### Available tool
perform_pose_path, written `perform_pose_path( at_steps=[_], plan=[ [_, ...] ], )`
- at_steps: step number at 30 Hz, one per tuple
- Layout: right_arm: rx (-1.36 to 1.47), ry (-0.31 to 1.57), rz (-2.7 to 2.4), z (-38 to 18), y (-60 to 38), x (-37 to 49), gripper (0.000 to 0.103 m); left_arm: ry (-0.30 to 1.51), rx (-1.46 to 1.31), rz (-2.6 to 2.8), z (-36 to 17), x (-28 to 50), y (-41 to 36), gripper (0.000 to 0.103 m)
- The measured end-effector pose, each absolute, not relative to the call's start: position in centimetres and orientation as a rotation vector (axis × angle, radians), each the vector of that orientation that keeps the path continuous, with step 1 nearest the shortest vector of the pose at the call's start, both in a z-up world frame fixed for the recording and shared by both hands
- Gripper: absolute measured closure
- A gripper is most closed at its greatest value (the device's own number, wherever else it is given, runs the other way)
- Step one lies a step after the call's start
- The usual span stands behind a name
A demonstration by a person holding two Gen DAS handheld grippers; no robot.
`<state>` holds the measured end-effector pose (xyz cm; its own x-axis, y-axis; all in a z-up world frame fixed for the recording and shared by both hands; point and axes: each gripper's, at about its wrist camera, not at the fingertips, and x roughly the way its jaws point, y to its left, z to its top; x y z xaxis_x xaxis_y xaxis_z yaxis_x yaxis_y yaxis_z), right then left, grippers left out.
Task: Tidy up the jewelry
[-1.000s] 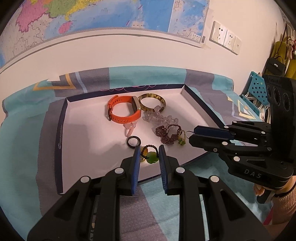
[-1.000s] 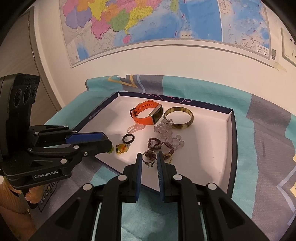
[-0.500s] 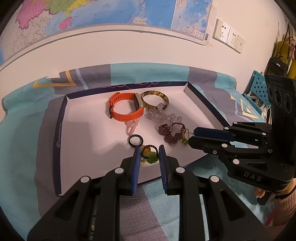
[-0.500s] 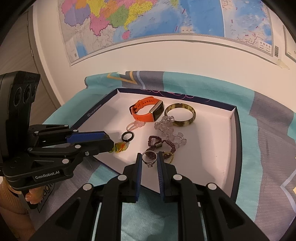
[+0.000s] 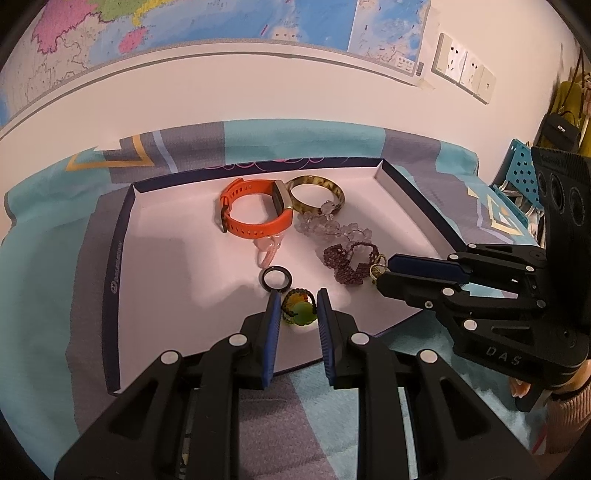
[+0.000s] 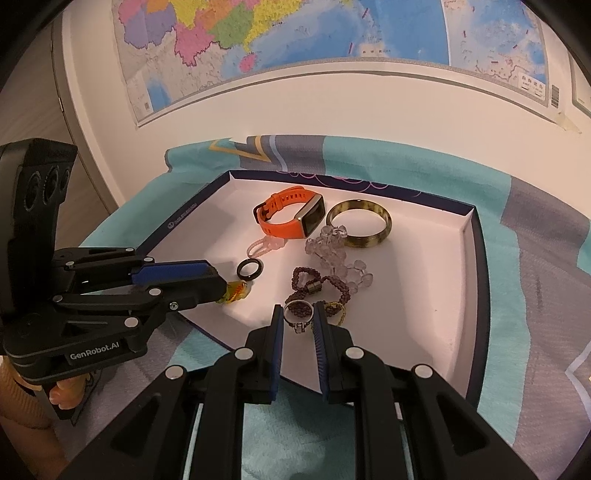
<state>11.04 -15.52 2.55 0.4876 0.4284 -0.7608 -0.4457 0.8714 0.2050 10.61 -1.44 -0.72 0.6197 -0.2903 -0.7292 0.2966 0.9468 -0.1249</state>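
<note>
My left gripper [image 5: 298,308] pinches the green bead charm [image 5: 300,313]; my right gripper [image 6: 298,318] clamps a silver ring [image 6: 299,312] at lower centre. Either could slip: both grips look thin, at the very fingertips.

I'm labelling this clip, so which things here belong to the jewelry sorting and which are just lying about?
Job:
- tray
- orange watch
- bangle
- clear beads
- purple beads
- black ring
- green charm
- silver ring

Lying about:
- wall map
- sockets
- cloth
</note>
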Motion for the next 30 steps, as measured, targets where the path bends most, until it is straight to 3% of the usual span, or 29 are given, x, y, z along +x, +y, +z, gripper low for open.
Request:
perform_pose_path(
  at_steps=[18, 21, 23, 25, 27, 29, 30],
  plan=[
    [-0.027, 0.937, 0.510, 1.7, -15.0, 11.4, 0.088, 0.865, 0.009, -0.323, -1.8, 11.1, -1.4, 0.081],
    [-0.021, 0.931, 0.510, 2.0, -15.2, 11.1, 0.086, 0.853, 0.004, -0.324, -1.4, 10.7, -1.3, 0.068],
    [-0.018, 0.924, 0.506, 2.2, -15.4, 10.9, 0.079, 0.843, 0.002, -0.324, -1.2, 10.3, -1.2, 0.062],
    [-0.012, 0.914, 0.504, 2.5, -15.6, 10.5, 0.073, 0.834, -0.013, -0.327, -0.8, 9.8, -1.0, 0.041],
    [-0.012, 0.899, 0.500, 2.9, -15.8, 10.0, 0.068, 0.812, -0.009, -0.316, -0.3, 9.0, -0.8, 0.038],
    [-0.005, 0.882, 0.492, 3.4, -16.1, 9.4, 0.053, 0.793, -0.007, -0.311, 0.1, 8.3, -0.6, 0.030],
    [0.000, 0.871, 0.481, 3.6, -16.4, 8.9, 0.049, 0.779, -0.010, -0.299, 0.4, 7.8, -0.4, 0.019]
  ],
)
